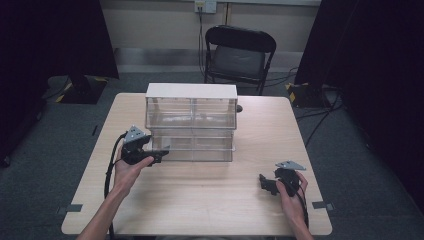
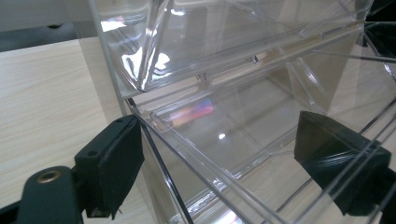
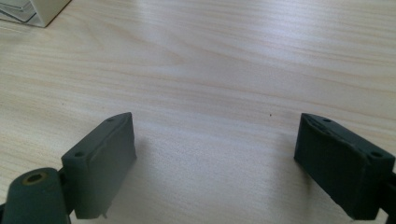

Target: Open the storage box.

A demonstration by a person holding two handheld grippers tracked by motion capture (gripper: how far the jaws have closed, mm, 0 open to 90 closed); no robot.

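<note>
Dark curtains hang at both sides of the room, and a black chair [image 1: 239,50] waits behind the far edge of the wooden table [image 1: 210,205]. A see-through drawer box [image 1: 191,117] with a white top stands at the middle of the tabletop, close to that far edge. Your left gripper [image 1: 161,155] is at the box's near left corner, by the bottom left drawer [image 1: 172,148]. Its jaws stand wide apart. In the left gripper view the drawer's clear front corner sits between them, but the pads do not squeeze it. Your right gripper [image 1: 265,184] rests near the near right corner of the tabletop. Its jaws are wide too, with nothing but bare wood between them. The drawer looks light, hard and shiny, so it will likely be slippery, and it could crack if you pinch too hard. A good place to hold is probably the front wall or its lip. The box may slide when you pull.
</note>
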